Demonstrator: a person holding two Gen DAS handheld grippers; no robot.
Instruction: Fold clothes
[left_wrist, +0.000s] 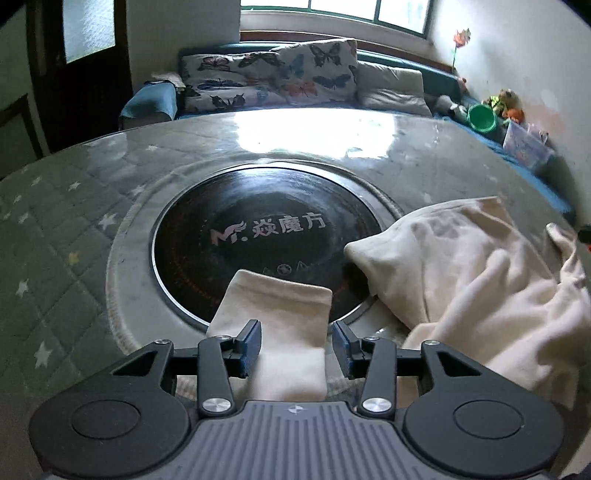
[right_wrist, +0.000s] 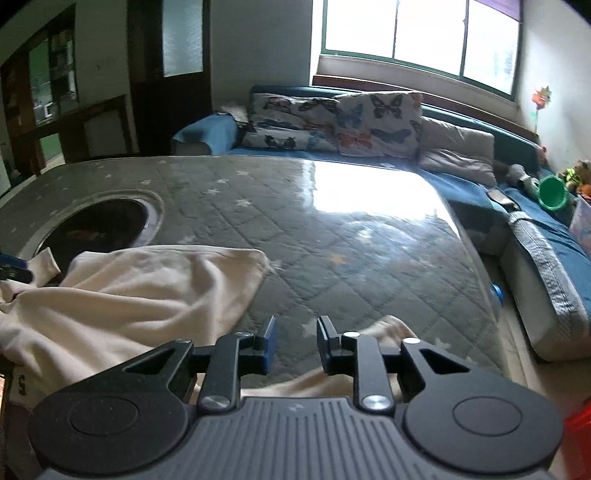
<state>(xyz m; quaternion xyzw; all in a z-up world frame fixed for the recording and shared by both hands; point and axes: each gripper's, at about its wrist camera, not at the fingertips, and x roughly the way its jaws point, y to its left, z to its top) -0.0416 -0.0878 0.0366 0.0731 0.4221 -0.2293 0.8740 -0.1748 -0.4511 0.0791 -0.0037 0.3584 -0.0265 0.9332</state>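
Nearest of all, the left tongs (left_wrist: 297, 345) hang over the desk's near edge with their jaws partly apart, and a cream sleeve (left_wrist: 277, 306) runs up between them. Its cuffed end lies on the black round hob plate (left_wrist: 258, 229) set into the desk. The blue pads (left_wrist: 253, 347) stand to either side of the cloth — the left one seems just at its edge, the right one clear of it, so nothing is clamped.

That sleeve belongs to a cream garment (left_wrist: 461, 266) heaped to the right on the desk (left_wrist: 74, 229), which wears a grey quilted cover with pale stars under a glossy sheet. One corner of the heap laps over the hob plate's rim.

From the right wrist view, the right tongs (right_wrist: 295, 345) are open by a narrower gap, and only the starred cover shows between the pads (right_wrist: 269, 345). A fold of the same garment (right_wrist: 122, 291) lies to their left, and another bit of cream cloth pokes out beside and under the right finger — I cannot tell whether it touches.

Beyond the desk a blue sofa (right_wrist: 461, 184) runs beneath the window (right_wrist: 424, 33), with butterfly-print cushions (right_wrist: 376, 122) and a green bucket (right_wrist: 552, 197) at its right end.
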